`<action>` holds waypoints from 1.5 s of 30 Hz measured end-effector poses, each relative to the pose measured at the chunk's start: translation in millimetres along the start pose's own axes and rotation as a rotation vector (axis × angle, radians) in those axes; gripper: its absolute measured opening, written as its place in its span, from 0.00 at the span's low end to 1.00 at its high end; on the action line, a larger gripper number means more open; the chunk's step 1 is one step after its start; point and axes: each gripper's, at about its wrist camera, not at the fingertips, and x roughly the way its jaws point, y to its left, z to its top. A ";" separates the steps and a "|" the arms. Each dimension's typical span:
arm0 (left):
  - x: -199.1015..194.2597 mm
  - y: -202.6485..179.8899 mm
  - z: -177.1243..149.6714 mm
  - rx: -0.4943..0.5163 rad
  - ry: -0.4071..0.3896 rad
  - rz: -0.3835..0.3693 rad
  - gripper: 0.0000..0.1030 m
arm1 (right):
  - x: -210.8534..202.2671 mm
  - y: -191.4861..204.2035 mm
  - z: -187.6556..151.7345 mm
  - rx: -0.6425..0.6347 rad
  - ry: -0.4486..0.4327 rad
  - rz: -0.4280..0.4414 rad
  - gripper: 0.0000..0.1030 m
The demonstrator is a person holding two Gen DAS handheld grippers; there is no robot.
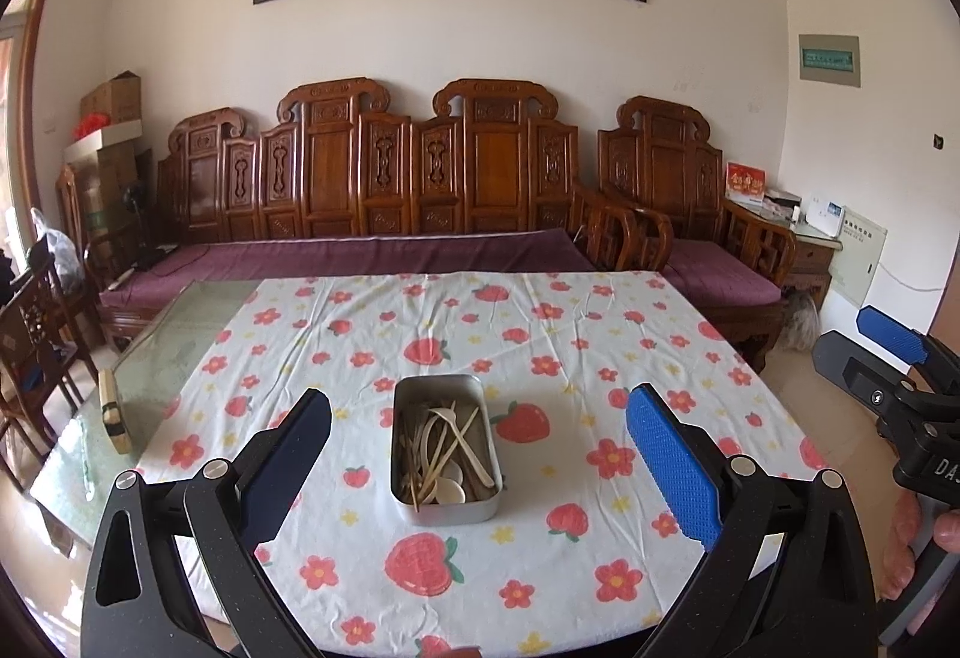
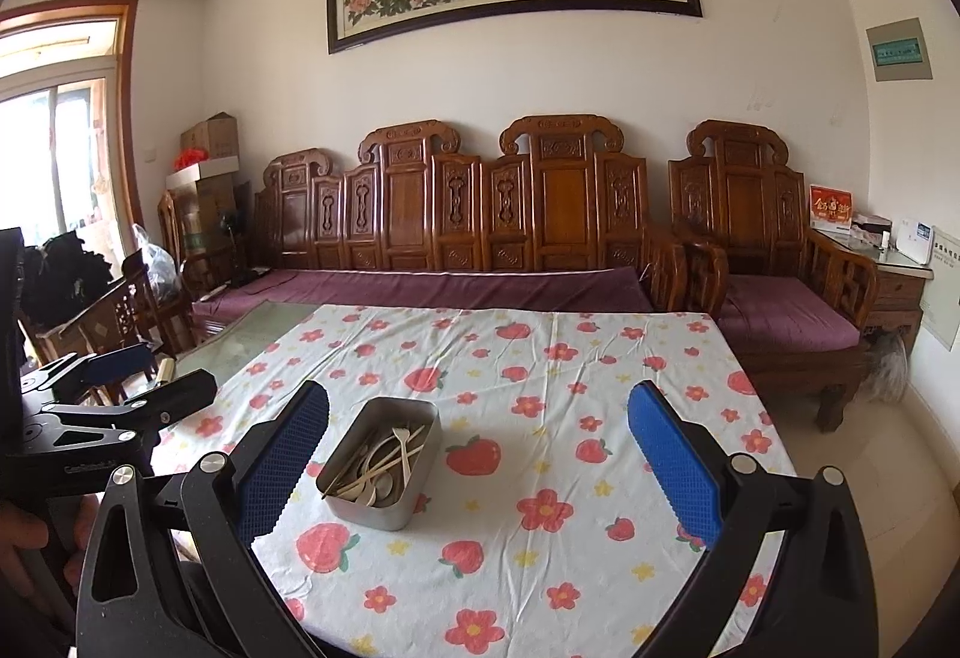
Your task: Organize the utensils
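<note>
A rectangular metal tin (image 1: 445,508) (image 2: 360,511) stands near the middle of the flowered tablecloth. Inside it lie several pale utensils (image 1: 447,445) (image 2: 387,460): spoons, forks and thin wooden sticks, all jumbled. My left gripper (image 1: 480,469) is open, held above the near table edge with the tin between and beyond its blue-padded fingers. My right gripper (image 2: 474,463) is open too, with the tin just right of its left finger. Neither holds anything. Each gripper also shows at the edge of the other's view, the right gripper (image 1: 864,352) and the left gripper (image 2: 150,376).
The tablecloth (image 1: 600,358) covers most of a glass-topped table (image 1: 180,340); a small wooden block (image 1: 113,412) sits on the bare glass at left. A carved wooden sofa (image 1: 420,178) with purple cushions runs behind. Wooden chairs (image 1: 30,334) stand left.
</note>
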 end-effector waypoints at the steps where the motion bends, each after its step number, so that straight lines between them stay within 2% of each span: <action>1: -0.9 -0.4 0.0 0.000 -0.003 -0.002 0.92 | -0.7 0.9 -0.1 -0.001 -0.003 -0.003 0.98; 45: -8.1 -3.1 -3.5 0.004 -0.021 0.022 0.93 | -2.9 0.0 -8.5 0.003 -0.006 -0.014 0.98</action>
